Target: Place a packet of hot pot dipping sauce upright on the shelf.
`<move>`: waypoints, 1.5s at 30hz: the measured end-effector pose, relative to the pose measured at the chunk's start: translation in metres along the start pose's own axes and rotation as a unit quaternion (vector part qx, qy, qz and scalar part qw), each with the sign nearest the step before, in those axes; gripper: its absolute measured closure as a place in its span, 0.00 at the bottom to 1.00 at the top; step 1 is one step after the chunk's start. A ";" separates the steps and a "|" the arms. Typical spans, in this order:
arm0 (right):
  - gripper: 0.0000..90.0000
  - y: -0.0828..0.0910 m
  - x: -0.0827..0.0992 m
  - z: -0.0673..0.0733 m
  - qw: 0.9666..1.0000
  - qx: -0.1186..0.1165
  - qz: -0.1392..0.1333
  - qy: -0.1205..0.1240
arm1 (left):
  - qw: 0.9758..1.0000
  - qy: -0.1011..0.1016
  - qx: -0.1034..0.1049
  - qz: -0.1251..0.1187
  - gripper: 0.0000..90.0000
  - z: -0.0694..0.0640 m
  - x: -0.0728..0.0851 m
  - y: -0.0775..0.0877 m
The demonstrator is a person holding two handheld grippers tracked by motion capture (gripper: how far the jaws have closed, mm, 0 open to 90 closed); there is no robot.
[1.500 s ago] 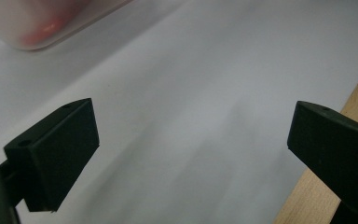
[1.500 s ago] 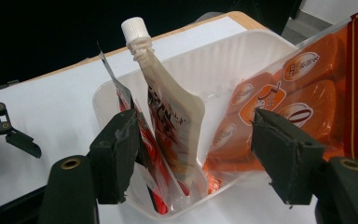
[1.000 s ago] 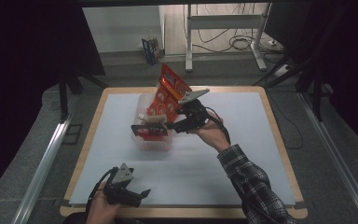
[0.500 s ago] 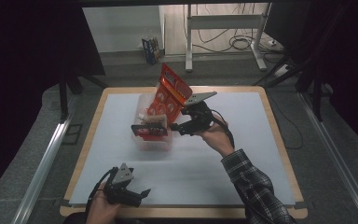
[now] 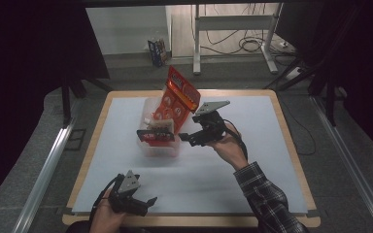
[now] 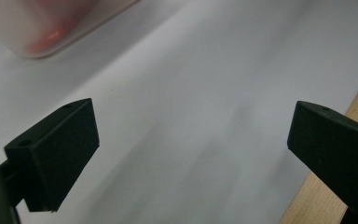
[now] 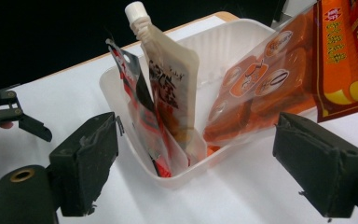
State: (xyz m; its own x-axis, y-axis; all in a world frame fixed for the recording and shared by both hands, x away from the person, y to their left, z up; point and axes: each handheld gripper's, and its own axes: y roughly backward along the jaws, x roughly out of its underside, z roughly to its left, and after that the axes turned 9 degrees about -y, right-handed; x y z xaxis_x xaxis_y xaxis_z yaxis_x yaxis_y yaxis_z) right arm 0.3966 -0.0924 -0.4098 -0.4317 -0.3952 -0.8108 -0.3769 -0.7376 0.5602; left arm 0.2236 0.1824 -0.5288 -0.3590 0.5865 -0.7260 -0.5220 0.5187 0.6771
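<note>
Your right hand-held gripper (image 5: 187,136) in the high view has just been opening, nothing between its jaws, just beside the clear tub (image 5: 161,145) on the tabletop (image 5: 252,184). Left gripper view: your left hand-held gripper (image 6: 191,149) stands wide. Right gripper view: 3 pouches stand inside the tub.

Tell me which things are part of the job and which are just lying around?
Part of the job:
- clear tub
- orange packet leaning in it
- spouted pouch
- red and black packet
- right gripper, fingers open beside the tub

Just lying around:
- small box on the floor
- cables
- left gripper, open, waiting
</note>
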 end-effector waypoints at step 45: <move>0.04 0.019 0.038 0.018 1.000 0.001 -0.009 0.007 | 0.999 -0.003 -0.020 -0.032 0.00 0.001 0.001 0.006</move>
State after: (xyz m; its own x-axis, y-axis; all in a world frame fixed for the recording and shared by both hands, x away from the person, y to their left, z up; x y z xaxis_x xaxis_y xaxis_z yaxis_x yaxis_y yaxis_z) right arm 0.3579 -0.1113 -0.4269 -0.4132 -0.3899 -0.8230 -0.3862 -0.7434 0.5461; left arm 0.2210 0.1866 -0.5252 -0.3191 0.5569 -0.7668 -0.5748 0.5296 0.6238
